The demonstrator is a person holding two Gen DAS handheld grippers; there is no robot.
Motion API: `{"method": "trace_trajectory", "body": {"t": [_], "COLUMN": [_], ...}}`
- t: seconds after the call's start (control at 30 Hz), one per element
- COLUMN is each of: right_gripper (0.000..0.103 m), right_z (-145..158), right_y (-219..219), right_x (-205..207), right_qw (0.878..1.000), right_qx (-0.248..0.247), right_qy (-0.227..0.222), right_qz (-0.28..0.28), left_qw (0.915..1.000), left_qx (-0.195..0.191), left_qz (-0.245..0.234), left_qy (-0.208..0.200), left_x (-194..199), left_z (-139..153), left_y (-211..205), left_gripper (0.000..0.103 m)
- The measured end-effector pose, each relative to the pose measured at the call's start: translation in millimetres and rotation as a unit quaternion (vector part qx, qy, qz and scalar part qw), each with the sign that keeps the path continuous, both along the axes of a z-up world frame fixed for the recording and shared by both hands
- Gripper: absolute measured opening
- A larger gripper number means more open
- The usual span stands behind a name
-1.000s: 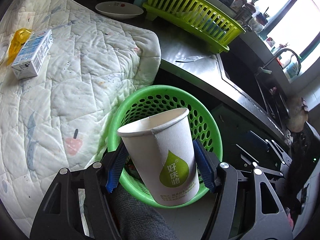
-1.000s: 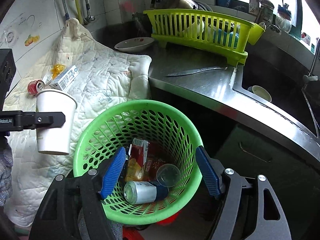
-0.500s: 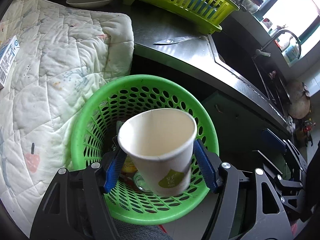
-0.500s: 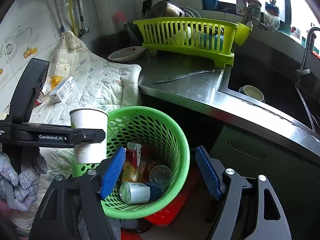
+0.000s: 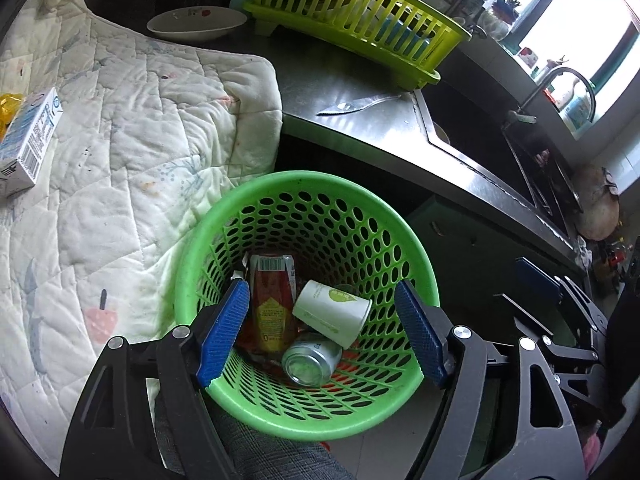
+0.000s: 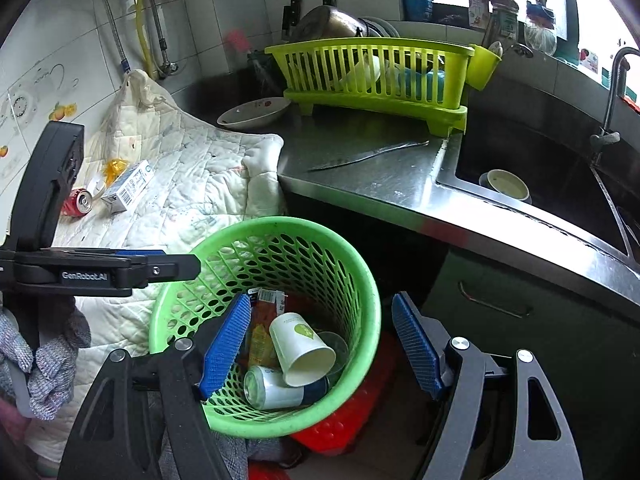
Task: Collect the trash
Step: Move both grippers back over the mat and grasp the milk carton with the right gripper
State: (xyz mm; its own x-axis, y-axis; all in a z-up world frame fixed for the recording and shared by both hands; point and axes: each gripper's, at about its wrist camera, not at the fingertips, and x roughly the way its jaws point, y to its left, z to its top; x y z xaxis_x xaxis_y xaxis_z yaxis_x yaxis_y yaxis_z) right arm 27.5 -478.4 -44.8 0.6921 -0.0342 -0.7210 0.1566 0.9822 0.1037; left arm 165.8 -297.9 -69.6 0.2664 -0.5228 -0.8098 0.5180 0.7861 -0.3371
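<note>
In the green basket (image 5: 416, 268) lay one paper cup (image 5: 331, 314) on its side, one can (image 5: 310, 362) and one red carton (image 5: 271, 304), while both grippers, left (image 5: 322, 334) and right (image 6: 320, 346), hung open-fingered and empty above it.

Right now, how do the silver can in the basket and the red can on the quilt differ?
The silver can lies inside the green basket, partly under the paper cup; the red can lies uncollected on the quilt, beside the milk carton. Both lie on their sides, tops toward the right wrist camera.
</note>
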Motion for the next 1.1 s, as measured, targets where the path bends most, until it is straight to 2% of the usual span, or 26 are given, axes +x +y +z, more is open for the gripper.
{"method": "trace_trajectory", "body": {"t": [0.23,0.53,0.83,1.1], "right_gripper": [0.071,0.071,0.071,0.074], "right_z": [6,12,18,18], "right_y": [22,66,126,184], "right_x": [15,51,101,151], "right_qw": [1.0,0.997,0.992,0.986], "right_qx": [-0.003,0.001,0.009,0.006], "right_qy": [-0.005,-0.005,0.004,0.02], "right_qz": [0.026,0.075,0.129,0.167], "left_qw": [0.9993,0.9943,0.9836,0.9724], "left_qx": [0.0,0.01,0.019,0.021], "left_qz": [0.029,0.092,0.166,0.222], "left_qy": [-0.024,-0.052,-0.069,-0.068], "left_x": [1,12,29,40], "left_z": [17,32,38,34], "left_y": [39,106,185,250], "left_gripper": [0.074,0.074,0.074,0.074]}}
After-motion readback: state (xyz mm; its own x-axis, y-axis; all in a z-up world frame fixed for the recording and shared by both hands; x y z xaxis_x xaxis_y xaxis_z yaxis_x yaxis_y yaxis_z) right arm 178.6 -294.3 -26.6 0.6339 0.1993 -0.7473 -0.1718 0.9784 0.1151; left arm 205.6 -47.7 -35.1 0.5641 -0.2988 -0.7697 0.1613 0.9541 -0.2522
